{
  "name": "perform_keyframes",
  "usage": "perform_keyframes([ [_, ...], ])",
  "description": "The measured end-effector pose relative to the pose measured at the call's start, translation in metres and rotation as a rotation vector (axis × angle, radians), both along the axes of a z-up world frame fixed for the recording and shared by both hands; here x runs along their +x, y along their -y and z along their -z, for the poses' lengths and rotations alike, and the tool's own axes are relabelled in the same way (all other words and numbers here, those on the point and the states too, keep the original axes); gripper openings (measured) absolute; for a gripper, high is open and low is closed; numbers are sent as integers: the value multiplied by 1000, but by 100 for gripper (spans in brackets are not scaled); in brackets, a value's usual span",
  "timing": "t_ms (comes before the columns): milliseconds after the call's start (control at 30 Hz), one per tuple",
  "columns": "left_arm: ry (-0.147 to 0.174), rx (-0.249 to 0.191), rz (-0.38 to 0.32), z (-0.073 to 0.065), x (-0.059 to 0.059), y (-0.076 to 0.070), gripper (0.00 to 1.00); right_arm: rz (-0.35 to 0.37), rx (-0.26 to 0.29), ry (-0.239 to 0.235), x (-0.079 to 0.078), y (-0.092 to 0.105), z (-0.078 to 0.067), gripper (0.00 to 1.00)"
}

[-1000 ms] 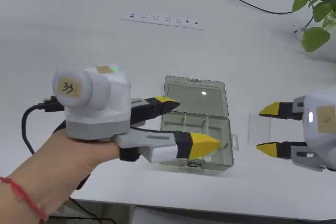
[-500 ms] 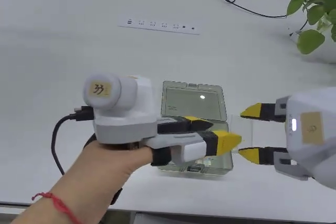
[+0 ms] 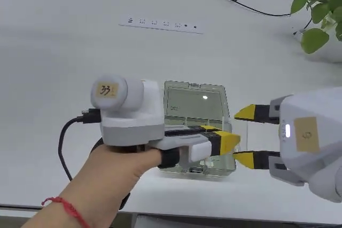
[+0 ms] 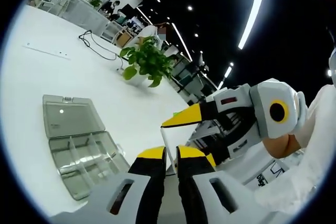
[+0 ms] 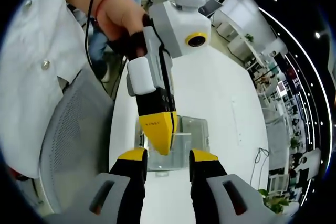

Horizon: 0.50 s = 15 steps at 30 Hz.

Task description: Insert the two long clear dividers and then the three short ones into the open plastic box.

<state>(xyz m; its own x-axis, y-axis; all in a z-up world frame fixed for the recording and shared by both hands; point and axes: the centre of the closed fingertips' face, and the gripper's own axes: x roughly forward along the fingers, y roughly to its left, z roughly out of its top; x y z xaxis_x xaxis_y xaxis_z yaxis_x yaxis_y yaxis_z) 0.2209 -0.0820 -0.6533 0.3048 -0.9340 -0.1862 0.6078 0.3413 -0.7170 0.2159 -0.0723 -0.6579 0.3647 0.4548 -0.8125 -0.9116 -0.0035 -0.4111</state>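
- Clamping 1 clear divider (image 4: pixel 166 148) in the left gripper (image 4: pixel 170 153), jaws nearly together.
- Holding the right gripper (image 5: pixel 168 156) jaws apart on either side of it.
- Lying at 9 o'clock of both: open plastic box (image 3: pixel 195 102), some dividers (image 4: pixel 89 148) seemingly seated, count unclear; this 1 not yet in.

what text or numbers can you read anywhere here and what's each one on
"33": handwritten sticker on the left gripper.
Second sticker, on the right gripper: one mark, too blurred to read.
Power strip markings: too small.
Print on one of the left gripper's fingers: too small.
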Motion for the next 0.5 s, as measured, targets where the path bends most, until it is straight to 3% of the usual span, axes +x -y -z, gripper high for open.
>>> perform_keyframes([
  [433, -40, -21, -26, 2, 1, 0, 0, -12, -13, 19, -1, 0, -1, 33],
  [500, -63, -36, -39, 2, 1, -1, 0, -13, -11, 21, -1, -1, -1, 33],
])
